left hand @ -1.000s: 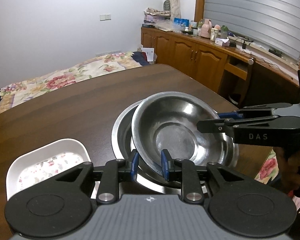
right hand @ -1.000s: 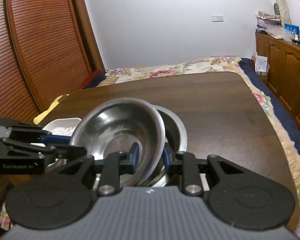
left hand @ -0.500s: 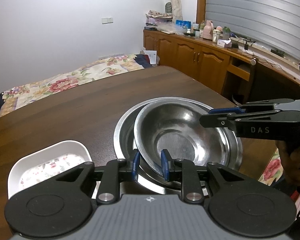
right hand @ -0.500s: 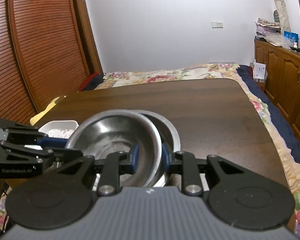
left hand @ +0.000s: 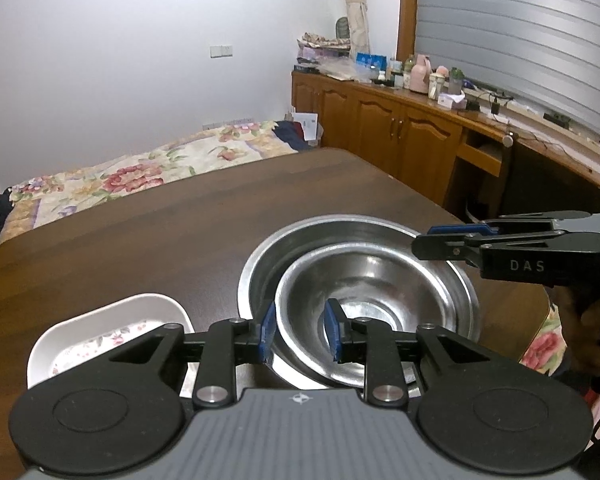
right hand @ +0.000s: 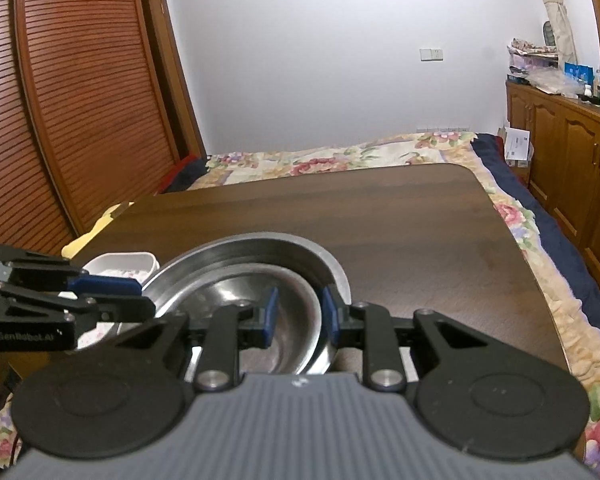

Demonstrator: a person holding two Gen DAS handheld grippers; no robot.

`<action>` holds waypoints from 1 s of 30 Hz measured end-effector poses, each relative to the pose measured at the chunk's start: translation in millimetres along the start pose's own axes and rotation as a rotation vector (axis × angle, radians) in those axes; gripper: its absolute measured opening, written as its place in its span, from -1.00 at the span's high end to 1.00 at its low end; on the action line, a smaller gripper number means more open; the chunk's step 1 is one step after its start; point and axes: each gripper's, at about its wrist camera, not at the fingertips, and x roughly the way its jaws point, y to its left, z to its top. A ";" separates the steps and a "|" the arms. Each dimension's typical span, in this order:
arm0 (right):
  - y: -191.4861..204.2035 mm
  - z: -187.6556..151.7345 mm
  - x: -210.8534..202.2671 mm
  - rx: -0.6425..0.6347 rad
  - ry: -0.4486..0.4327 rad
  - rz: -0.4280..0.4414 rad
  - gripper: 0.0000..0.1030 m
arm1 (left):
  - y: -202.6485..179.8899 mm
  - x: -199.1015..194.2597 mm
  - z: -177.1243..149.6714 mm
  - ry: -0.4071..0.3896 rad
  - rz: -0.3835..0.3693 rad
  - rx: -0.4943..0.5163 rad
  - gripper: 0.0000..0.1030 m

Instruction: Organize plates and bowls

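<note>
The small steel bowl, tilted high a second ago, is now sitting lower inside the larger steel bowl on the table. The left gripper is reaching level over the near rim, its fingers now standing slightly apart around that rim. The right gripper is straddling the opposite rim likewise, fingers loosened. A white dish is lying just beside the bowls.

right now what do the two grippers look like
Both are matte black linkage frames with round discs, silver pivot bolts, a ribbed grey body and blue pads. The left gripper reads "GenRobot.AI" on its side; the right gripper reads "DAS". A bare hand grips the right one's handle. No cables or sleeves show.
</note>
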 end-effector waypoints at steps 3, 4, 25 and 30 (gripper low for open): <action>0.7 1.6 -6.5 0.001 -0.022 -0.004 0.47 | -1.0 -3.2 2.0 -0.022 0.004 -0.007 0.29; 1.3 1.3 -8.9 0.003 -0.030 -0.004 0.45 | -0.8 -4.4 1.8 -0.031 0.005 -0.010 0.21; -11.4 -18.9 8.2 0.041 -0.066 -0.076 -0.07 | 3.3 3.6 -16.3 -0.139 0.069 -0.106 -0.36; -10.1 -20.6 10.9 0.044 -0.062 -0.066 -0.06 | 0.0 4.5 -16.9 -0.132 0.073 -0.105 -0.18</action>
